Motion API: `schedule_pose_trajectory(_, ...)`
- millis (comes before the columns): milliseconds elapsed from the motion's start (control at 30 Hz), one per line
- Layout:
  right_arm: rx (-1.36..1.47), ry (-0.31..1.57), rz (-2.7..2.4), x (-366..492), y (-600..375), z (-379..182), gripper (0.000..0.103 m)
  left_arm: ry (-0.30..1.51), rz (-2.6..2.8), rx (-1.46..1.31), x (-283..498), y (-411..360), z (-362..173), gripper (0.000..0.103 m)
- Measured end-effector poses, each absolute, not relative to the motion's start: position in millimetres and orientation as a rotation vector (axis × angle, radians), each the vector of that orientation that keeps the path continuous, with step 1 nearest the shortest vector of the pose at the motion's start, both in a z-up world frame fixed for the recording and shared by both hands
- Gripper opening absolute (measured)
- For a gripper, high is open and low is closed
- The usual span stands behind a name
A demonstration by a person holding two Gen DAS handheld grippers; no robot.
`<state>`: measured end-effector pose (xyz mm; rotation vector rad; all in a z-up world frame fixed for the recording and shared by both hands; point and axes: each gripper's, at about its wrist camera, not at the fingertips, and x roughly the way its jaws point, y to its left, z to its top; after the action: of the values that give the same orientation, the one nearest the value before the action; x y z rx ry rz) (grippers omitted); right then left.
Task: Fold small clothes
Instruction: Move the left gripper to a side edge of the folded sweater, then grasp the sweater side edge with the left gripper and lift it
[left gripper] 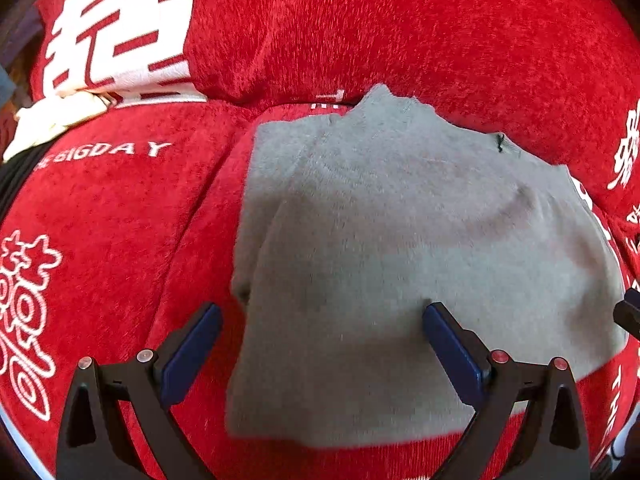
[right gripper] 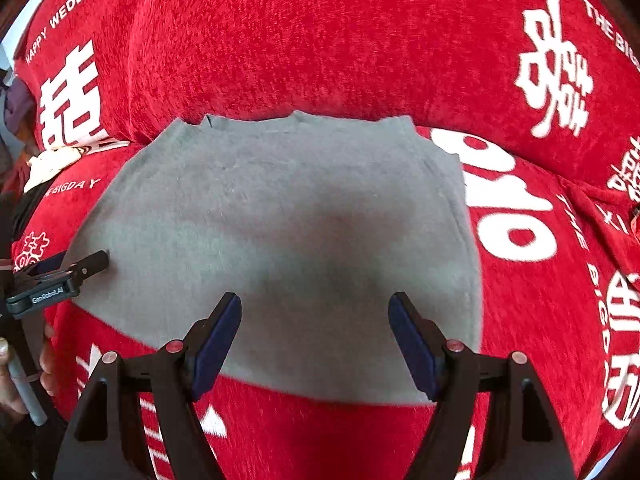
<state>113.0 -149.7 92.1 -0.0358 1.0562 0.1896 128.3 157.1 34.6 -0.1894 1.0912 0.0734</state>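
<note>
A small grey fleece garment (left gripper: pixel 400 240) lies folded flat on a red sofa seat (left gripper: pixel 120 220), its far edge against the backrest. My left gripper (left gripper: pixel 322 320) hovers open over the garment's near left part, nothing between its blue pads. In the right wrist view the same grey garment (right gripper: pixel 280 220) fills the middle, and my right gripper (right gripper: pixel 316 316) stands open above its near edge, holding nothing. The left gripper (right gripper: pixel 86 262) shows at the garment's left edge there, with a person's hand (right gripper: pixel 12 380) behind it. A black tip of the right gripper (left gripper: pixel 628 312) peeks in at the left view's right edge.
The sofa wears a red cover with white lettering and symbols (right gripper: pixel 508 200). A red printed cushion (left gripper: pixel 120 32) leans at the back left, with a cream cloth (left gripper: pixel 52 120) lying below it. The backrest (right gripper: pixel 320 40) rises just behind the garment.
</note>
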Motion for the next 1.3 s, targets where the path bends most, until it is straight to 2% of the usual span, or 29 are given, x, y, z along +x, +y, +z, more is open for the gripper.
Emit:
schedule_pose_trajectory(400,-0.073,1.081,0.201,174,-116,80,0.079,1.158,-0.042,-0.299,169,166,25,0.102)
schedule_pose_trajectory(533,-0.073,1.105,0.18,195,-108,72,0.079,1.201,-0.126,-0.428,177,181,26,0.102)
schedule_pose_trajectory(600,-0.08,1.183,0.17,204,-107,54,0.08,1.202,-0.166,-0.51,179,194,26,0.102)
schedule_pose_trajectory(667,-0.147,1.131,0.177,199,-102,51,0.083,1.221,-0.197,-0.578,184,205,21,0.102)
schedule_pose_trajectory(933,-0.152,1.106,0.171,190,-102,51,0.083,1.246,-0.158,-0.477,220,186,17,0.102)
schedule_pose_trajectory(967,-0.146,1.116,0.169,190,-102,53,0.083,1.238,-0.153,-0.461,222,182,17,0.1)
schedule_pose_trajectory(1000,-0.135,1.124,0.17,192,-104,54,0.083,1.225,-0.147,-0.429,222,177,20,0.074)
schedule_pose_trajectory(1100,-0.079,1.138,0.176,197,-110,59,0.084,1.211,-0.143,-0.335,219,165,28,0.034)
schedule_pose_trajectory(1300,-0.051,1.138,0.15,212,-109,62,0.084,1.212,-0.11,-0.266,219,151,47,0.027)
